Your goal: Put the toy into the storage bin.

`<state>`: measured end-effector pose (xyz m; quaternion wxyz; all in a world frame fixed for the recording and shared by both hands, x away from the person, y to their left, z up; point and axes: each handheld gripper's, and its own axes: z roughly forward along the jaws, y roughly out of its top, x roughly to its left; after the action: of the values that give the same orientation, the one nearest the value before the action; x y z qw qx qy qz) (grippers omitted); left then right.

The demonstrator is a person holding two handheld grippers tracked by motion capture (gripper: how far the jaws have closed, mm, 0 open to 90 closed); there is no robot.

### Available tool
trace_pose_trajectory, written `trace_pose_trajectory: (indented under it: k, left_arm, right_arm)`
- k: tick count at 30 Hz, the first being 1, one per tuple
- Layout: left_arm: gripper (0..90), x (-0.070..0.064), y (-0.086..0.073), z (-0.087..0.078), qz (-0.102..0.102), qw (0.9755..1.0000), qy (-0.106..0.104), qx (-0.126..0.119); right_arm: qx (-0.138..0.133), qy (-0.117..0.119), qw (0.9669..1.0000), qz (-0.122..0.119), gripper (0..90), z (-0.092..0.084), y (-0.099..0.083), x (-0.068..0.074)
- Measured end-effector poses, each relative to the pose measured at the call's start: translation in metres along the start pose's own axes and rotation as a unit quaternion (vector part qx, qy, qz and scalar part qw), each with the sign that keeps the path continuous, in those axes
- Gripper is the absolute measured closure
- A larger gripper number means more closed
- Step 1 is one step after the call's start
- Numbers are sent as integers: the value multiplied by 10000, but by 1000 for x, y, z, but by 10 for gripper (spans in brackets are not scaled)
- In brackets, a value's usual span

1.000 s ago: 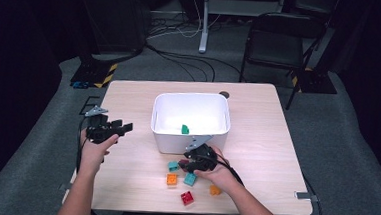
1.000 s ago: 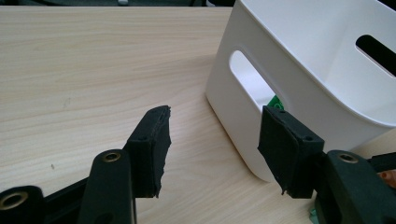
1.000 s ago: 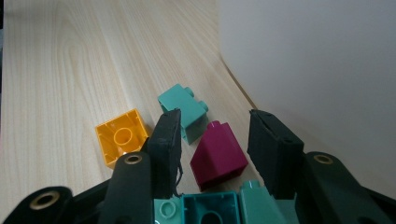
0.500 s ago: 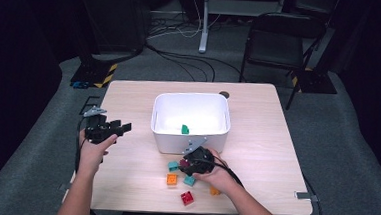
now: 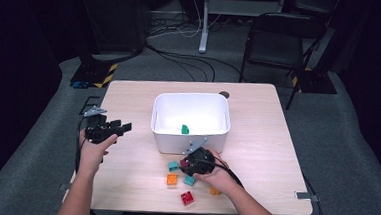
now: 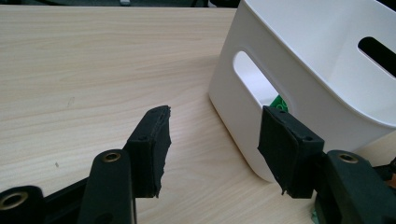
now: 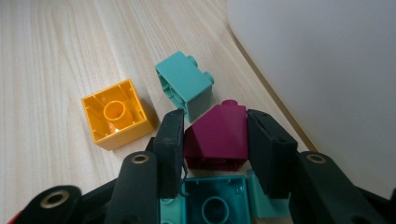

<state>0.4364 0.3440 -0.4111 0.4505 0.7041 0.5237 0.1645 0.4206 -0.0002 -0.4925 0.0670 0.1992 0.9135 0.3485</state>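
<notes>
1. Magenta block (image 7: 217, 135) sits between the two pads of the right claw (image 7: 215, 140), on the tabletop (image 5: 257, 126) just in front of the white bin (image 5: 189, 137), close to its near wall.
2. Right claw's jaws have just been closing; in the right gripper view both pads touch the block's sides, so it is gripped.
3. A teal block (image 7: 184, 84) lies touching the magenta block's far corner, farther from the bin's wall.
4. An orange block (image 7: 116, 114) lies hollow side up, farther still from the bin than the teal one.
5. Another teal block (image 7: 215, 205), hollow side up, lies right below the claw.
6. A red block (image 5: 187, 198) lies farthest from the bin, near the tabletop's front edge.
7. A green block (image 5: 184, 129) lies inside the bin.
8. The left claw (image 6: 212, 140) hangs to the left of the bin, jaws wide apart and holding nothing, pointed at the bin's side handle slot.
</notes>
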Motion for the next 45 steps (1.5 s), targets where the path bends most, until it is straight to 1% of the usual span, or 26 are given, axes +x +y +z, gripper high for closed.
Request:
trace_pose_trajectory:
  k: [1,4,9,10,11,16,17,20,21,22,23,25,26,27,28,29,32,35,36,37,38,39,41,42,43,45]
  left_arm:
    - [428,0,0,0,-8,10000,0,-9]
    - [428,0,0,0,-13,10000,1,-8]
    - [428,0,0,0,-9,10000,0,-6]
    - [428,0,0,0,-13,10000,-1,-7]
    - [428,0,0,0,-9,10000,-1,-3]
    - [428,0,0,0,-8,10000,-2,0]
    - [428,0,0,1,-4,10000,-4,10]
    - [429,0,0,1,-9,10000,-3,13]
    - [428,0,0,1,-17,10000,0,14]
    - [428,0,0,1,-20,10000,-1,14]
    - [428,0,-1,1,-24,10000,2,15]
    - [428,0,-1,1,-28,10000,-1,12]
    - [428,0,-1,1,-28,10000,-1,12]
    - [428,0,0,1,-15,10000,6,-2]
    - [428,0,0,1,-15,10000,6,-2]
    - [428,0,0,1,-28,10000,-1,7]
    - [428,0,0,0,-24,10000,-1,5]
    - [429,0,0,1,-4,10000,-4,-8]
    - [428,0,0,1,-4,10000,-6,1]
    - [428,0,0,1,-10,10000,-7,-5]
    - [428,0,0,1,-10,10000,-7,-5]
    - [428,0,0,0,-31,10000,-7,-2]
    - [428,1,0,0,-29,10000,-1,-1]
    - [428,1,0,0,-29,10000,-1,-1]
    - [428,1,0,0,-45,10000,-3,6]
    - [428,2,0,1,-31,10000,-2,2]
  right_arm:
    - [-6,12,10000,-43,579,-1,0,-1]
    - [-69,8,10000,15,580,-5,2,0]
    - [-151,29,9999,17,580,-11,5,2]
    - [-235,44,9997,45,581,-14,6,3]
    - [-262,54,9996,46,581,-16,6,3]
    - [-296,68,9995,94,581,-22,9,5]
    - [-315,100,9994,134,582,-26,11,6]
    - [-375,147,9991,135,582,-30,13,7]
    - [-429,164,9988,141,582,-35,16,8]
    - [-429,164,9988,141,582,-35,16,8]
    - [-449,203,9986,176,582,-37,17,9]
    - [-490,216,9984,204,582,-46,21,11]
    - [-490,216,9984,204,582,-46,21,11]
    - [-532,236,9981,212,582,-54,25,12]
    - [-532,236,9981,212,582,-54,25,12]
    - [-548,264,9979,217,583,-59,27,12]
    - [-649,222,9975,152,583,-76,35,12]
    - [-796,238,9962,254,583,-91,40,11]
    - [-853,255,9957,266,583,-99,44,9]
    - [-854,247,9957,270,583,-103,46,8]
    - [-854,247,9957,270,583,-103,46,8]
    - [-831,232,9959,280,583,-111,50,7]
    - [-774,221,9963,309,583,-117,54,5]
    - [-774,221,9963,309,583,-117,54,5]
    - [-774,268,9961,313,583,-123,59,2]
    - [-780,285,9961,298,583,-129,64,-1]
